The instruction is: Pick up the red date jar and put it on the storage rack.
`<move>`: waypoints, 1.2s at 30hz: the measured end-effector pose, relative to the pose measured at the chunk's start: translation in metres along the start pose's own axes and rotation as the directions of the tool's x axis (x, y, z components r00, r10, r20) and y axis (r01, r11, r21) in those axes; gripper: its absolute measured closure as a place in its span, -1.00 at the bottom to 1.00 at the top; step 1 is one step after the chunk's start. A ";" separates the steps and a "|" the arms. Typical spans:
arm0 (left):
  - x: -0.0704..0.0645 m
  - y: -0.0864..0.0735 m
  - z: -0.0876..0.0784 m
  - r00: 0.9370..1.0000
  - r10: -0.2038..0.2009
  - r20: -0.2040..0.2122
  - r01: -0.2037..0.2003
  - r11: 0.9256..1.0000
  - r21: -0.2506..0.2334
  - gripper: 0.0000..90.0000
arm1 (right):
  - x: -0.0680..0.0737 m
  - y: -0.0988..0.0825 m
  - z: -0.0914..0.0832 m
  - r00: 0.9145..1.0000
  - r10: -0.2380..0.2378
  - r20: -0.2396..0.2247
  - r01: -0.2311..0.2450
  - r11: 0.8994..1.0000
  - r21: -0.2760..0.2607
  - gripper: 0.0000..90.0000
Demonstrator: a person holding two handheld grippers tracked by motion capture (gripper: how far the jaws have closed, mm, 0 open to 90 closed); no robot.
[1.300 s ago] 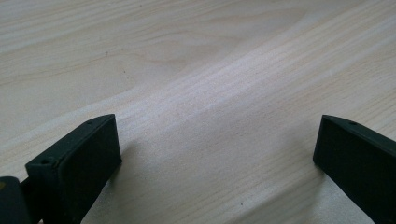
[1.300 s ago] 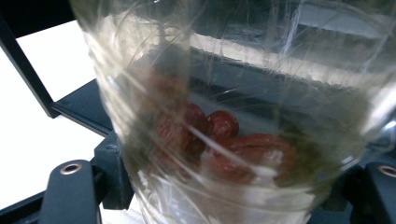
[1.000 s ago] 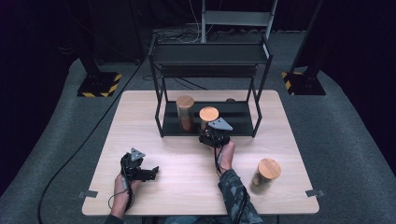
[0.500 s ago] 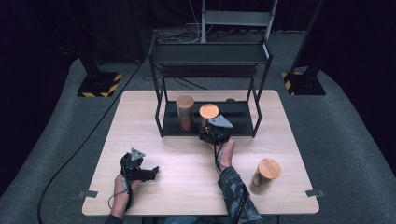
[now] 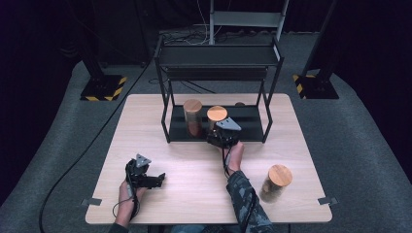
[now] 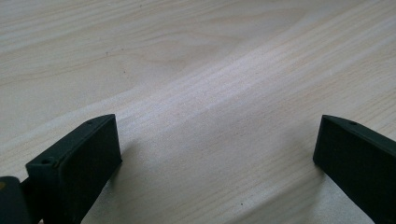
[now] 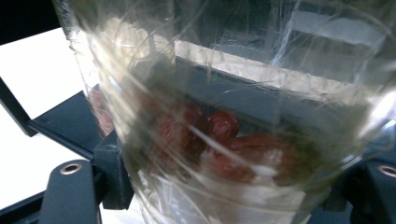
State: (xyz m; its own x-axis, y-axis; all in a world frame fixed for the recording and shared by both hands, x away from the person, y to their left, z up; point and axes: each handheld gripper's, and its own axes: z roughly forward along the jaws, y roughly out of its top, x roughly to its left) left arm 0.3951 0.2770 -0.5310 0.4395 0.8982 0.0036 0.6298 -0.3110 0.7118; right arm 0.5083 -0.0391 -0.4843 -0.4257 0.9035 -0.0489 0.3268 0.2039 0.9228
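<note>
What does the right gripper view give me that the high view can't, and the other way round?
Right gripper view: through the clear wall of the jar, the red dried fruits inside, with black jaws pressed on either side.

High view: the jar's wooden lid, a second jar beside it on the black rack, a third jar on the table, and the left gripper, open.

Both: the right gripper gripping that jar at the rack's lower shelf.

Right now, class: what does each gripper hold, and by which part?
The right gripper clamps a clear jar of red fruit by its lower body. The left gripper holds nothing.
</note>
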 end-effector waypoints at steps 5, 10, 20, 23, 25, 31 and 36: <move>0.000 0.000 0.000 1.000 0.000 0.001 0.000 1.000 -0.001 -1.00 | -0.002 0.000 0.003 1.000 0.001 0.001 -0.001 1.000 0.003 -0.46; 0.000 0.000 0.000 1.000 -0.001 0.001 0.001 1.000 -0.001 -1.00 | -0.004 0.001 0.006 1.000 -0.007 0.005 0.007 1.000 0.006 -0.46; 0.000 0.000 0.000 1.000 0.000 0.001 0.000 1.000 -0.002 -1.00 | -0.004 0.003 0.010 1.000 -0.010 0.012 0.009 1.000 0.012 -0.45; 0.000 0.000 0.000 1.000 0.000 0.001 0.000 1.000 -0.001 -1.00 | -0.005 0.004 0.011 1.000 -0.012 0.014 0.011 1.000 0.011 -0.45; 0.000 0.000 0.000 1.000 0.000 0.001 0.000 1.000 -0.001 -1.00 | -0.005 0.005 0.012 1.000 -0.011 0.014 0.011 1.000 0.011 -0.46; 0.000 0.000 0.000 1.000 0.000 0.001 0.000 1.000 -0.001 -1.00 | -0.007 0.006 0.014 1.000 -0.003 0.013 0.003 1.000 0.013 -0.45; 0.000 0.000 0.000 1.000 0.000 0.001 0.000 1.000 -0.002 -1.00 | -0.007 0.008 0.017 1.000 -0.005 0.017 0.005 1.000 0.016 -0.45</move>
State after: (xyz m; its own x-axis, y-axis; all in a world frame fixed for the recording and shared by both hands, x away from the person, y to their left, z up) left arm 0.3950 0.2769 -0.5311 0.4401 0.8980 0.0030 0.6288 -0.3106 0.7128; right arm 0.5282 -0.0372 -0.4834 -0.4132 0.9086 -0.0603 0.3380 0.2145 0.9164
